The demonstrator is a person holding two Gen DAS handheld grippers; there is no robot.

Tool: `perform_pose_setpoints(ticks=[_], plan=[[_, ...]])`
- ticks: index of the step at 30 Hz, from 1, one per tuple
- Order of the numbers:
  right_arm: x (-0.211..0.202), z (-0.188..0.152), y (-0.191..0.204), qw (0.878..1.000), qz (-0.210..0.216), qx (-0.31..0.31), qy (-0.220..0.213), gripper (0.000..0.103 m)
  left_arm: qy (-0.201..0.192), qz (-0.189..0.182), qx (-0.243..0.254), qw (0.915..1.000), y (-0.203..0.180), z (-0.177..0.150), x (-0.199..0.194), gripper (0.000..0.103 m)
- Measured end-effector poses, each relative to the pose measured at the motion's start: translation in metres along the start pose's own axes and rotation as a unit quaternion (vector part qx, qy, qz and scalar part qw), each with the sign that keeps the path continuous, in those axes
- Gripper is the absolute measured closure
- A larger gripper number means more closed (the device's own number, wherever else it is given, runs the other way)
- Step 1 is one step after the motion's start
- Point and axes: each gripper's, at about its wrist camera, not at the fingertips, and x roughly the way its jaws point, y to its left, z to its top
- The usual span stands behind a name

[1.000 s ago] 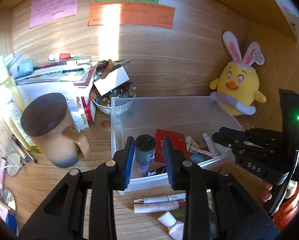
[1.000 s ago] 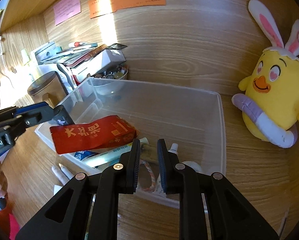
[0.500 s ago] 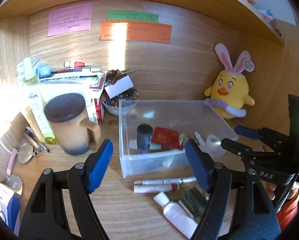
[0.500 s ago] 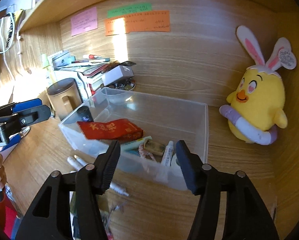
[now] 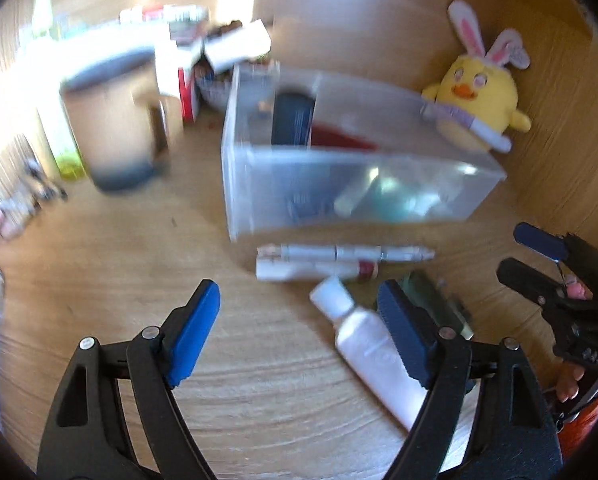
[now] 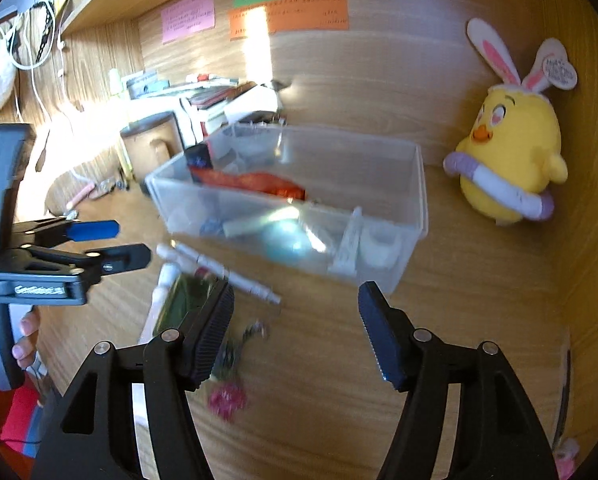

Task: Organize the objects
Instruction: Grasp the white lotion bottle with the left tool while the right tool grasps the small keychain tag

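A clear plastic bin [image 5: 439, 176] [image 6: 417, 184] on the wooden desk holds a dark bottle [image 5: 293, 120], a red packet [image 6: 255, 182] and small tubes. In front of it lie two white pens [image 5: 339, 260] [image 6: 227, 274], a white tube [image 5: 371, 344], a green packet [image 5: 443, 308] [image 6: 183, 300] and a pink-tipped item [image 6: 227, 396]. My left gripper [image 5: 299, 332] is open and empty, low over the desk just left of the white tube. My right gripper [image 6: 295, 336] is open and empty, in front of the bin.
A yellow plush chick [image 5: 479, 100] [image 6: 511, 160] sits right of the bin. A brown lidded mug [image 5: 115, 128] [image 6: 151, 144], a green bottle [image 5: 59, 132], stacked books [image 6: 211, 96] and a bowl of small items stand to the left. Wooden walls close the back and right.
Both grippers opened, leaving the dark bottle and the other items in the bin, then pulled back. The left gripper dropped toward the loose items in front of the bin.
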Motion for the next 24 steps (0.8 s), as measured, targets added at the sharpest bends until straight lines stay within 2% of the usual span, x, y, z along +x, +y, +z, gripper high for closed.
perform_pose_setpoints(ticks=[5, 10, 13, 20, 24], plan=[[0.007, -0.017, 0.009, 1.0, 0.007, -0.009, 0.023, 0.042, 0.031, -0.014, -0.016, 0.9993, 0.002, -0.005, 0.015, 0.025], [0.015, -0.026, 0.012, 0.999, 0.029, 0.001, 0.042, 0.042, 0.032, -0.014, -0.007, 0.9994, -0.005, -0.006, 0.016, 0.027], [0.017, -0.03, 0.016, 0.998, 0.035, 0.0, 0.047, 0.042, 0.031, -0.01, 0.002, 0.9995, -0.009, -0.005, 0.018, 0.032], [0.019, -0.034, 0.03, 0.997, 0.037, -0.017, 0.059, 0.043, 0.029, -0.013, 0.026, 0.9992, -0.016, -0.003, 0.021, 0.061], [0.024, -0.034, 0.029, 0.997, 0.047, -0.004, 0.064, 0.054, 0.026, -0.01, 0.041, 0.9988, -0.015, -0.007, 0.017, 0.064]])
